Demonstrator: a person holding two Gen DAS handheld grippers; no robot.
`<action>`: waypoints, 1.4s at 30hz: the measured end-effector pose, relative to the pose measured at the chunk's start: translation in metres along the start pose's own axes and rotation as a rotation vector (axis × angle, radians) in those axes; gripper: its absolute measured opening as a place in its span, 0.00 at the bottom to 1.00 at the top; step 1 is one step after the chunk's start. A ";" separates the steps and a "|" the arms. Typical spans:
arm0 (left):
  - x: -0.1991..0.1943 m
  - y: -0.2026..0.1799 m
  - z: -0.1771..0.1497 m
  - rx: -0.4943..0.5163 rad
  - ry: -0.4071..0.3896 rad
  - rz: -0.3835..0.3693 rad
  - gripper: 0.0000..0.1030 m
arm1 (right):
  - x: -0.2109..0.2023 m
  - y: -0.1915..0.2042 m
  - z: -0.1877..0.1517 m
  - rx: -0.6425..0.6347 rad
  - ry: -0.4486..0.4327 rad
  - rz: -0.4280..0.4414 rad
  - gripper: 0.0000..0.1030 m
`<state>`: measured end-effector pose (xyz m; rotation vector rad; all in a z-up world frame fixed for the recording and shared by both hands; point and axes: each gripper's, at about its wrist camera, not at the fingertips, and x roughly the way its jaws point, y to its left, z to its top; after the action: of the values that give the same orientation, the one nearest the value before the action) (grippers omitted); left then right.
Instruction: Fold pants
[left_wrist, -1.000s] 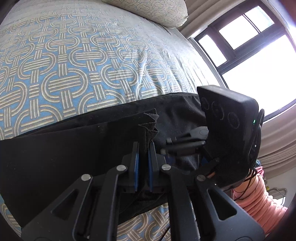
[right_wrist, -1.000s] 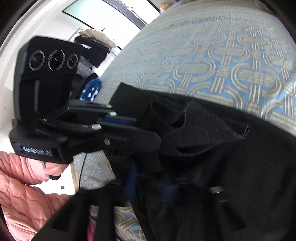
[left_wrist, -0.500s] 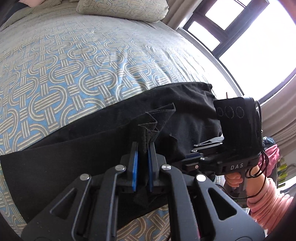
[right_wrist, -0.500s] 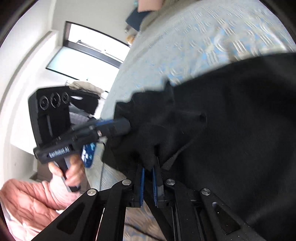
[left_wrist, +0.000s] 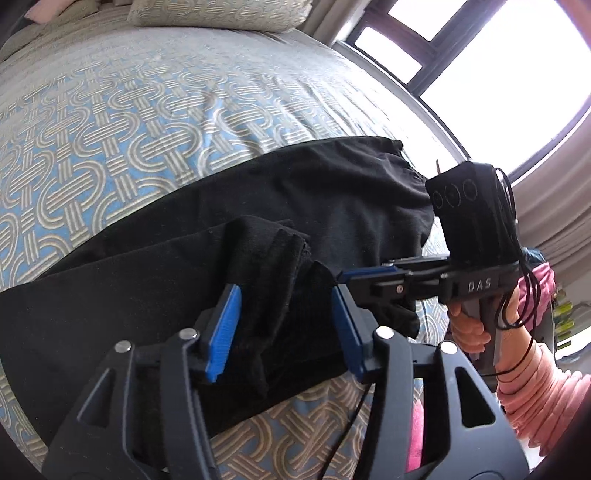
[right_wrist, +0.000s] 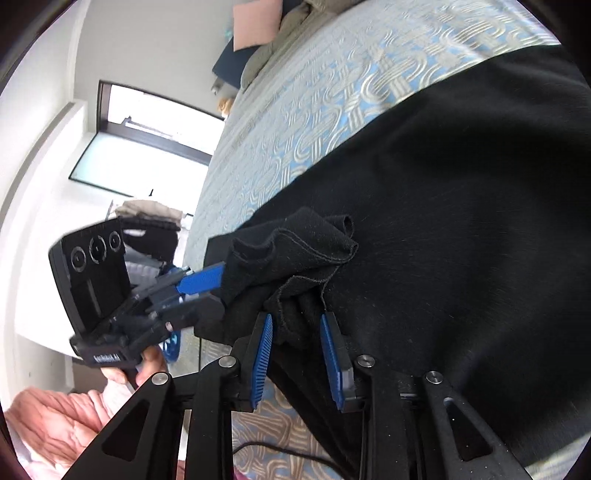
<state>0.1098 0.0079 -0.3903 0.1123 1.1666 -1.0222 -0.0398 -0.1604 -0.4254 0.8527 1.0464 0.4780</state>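
Note:
Black pants (left_wrist: 303, 199) lie across the patterned bedspread (left_wrist: 110, 122), also seen in the right wrist view (right_wrist: 461, 221). A bunched fold of the hem (left_wrist: 280, 258) rests on top of the flat layer. My left gripper (left_wrist: 286, 295) is open, its blue pads either side of that fold. My right gripper (right_wrist: 295, 325) is open too, with the bunched hem (right_wrist: 295, 251) lying between and just beyond its pads. The right gripper appears in the left wrist view (left_wrist: 369, 277), coming in from the right. The left gripper appears in the right wrist view (right_wrist: 199, 280).
A pillow (left_wrist: 221, 14) lies at the head of the bed. A bright window (left_wrist: 480, 74) and curtain (left_wrist: 554, 221) are to the right. The person's pink sleeve (left_wrist: 535, 387) is at the bed edge. A doorway (right_wrist: 147, 147) and a clothes pile (right_wrist: 151, 218) stand beyond the bed.
Both grippers were shut on the pants hem and have opened. The hem fold has dropped onto the flat layer of pants.

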 end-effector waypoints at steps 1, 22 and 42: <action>0.003 -0.003 0.000 0.012 0.009 -0.002 0.52 | -0.006 0.000 -0.001 0.015 -0.020 0.006 0.27; 0.024 -0.007 -0.019 -0.059 0.011 -0.099 0.52 | 0.036 0.045 0.087 0.005 -0.085 -0.088 0.04; 0.017 -0.007 -0.017 -0.084 0.006 -0.122 0.52 | 0.028 0.010 0.045 0.192 -0.049 -0.210 0.38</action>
<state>0.0933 0.0035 -0.4082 -0.0230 1.2316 -1.0791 0.0137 -0.1516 -0.4223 0.9075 1.1352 0.1806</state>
